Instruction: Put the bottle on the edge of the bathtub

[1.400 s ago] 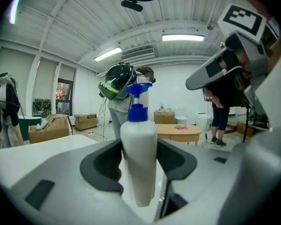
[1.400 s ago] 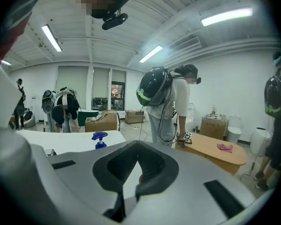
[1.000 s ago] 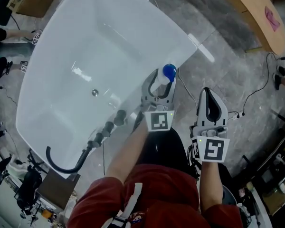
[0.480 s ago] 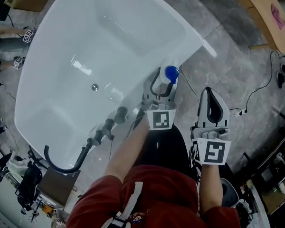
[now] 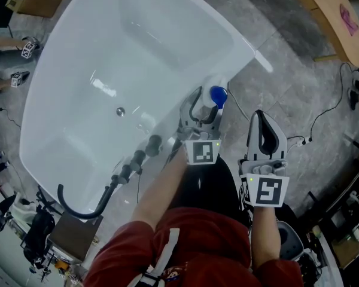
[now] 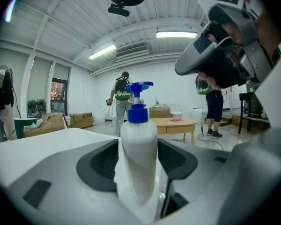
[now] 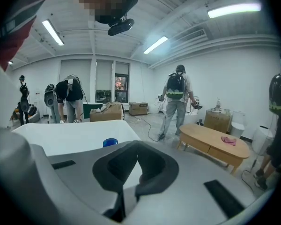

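Bottle (image 5: 215,95) clamped by left gripper (image 5: 206,104) at bathtub (image 5: 167,46) rim; right gripper (image 5: 261,122) closed, empty; off-centre release could tip it off.

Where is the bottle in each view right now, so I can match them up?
Head view: bottle mid-frame, at the bathtub's near rim.
Left gripper view: dead centre, between the jaws.
Right gripper view: only its blue cap, left of centre.
Shared landmark: the white bathtub.
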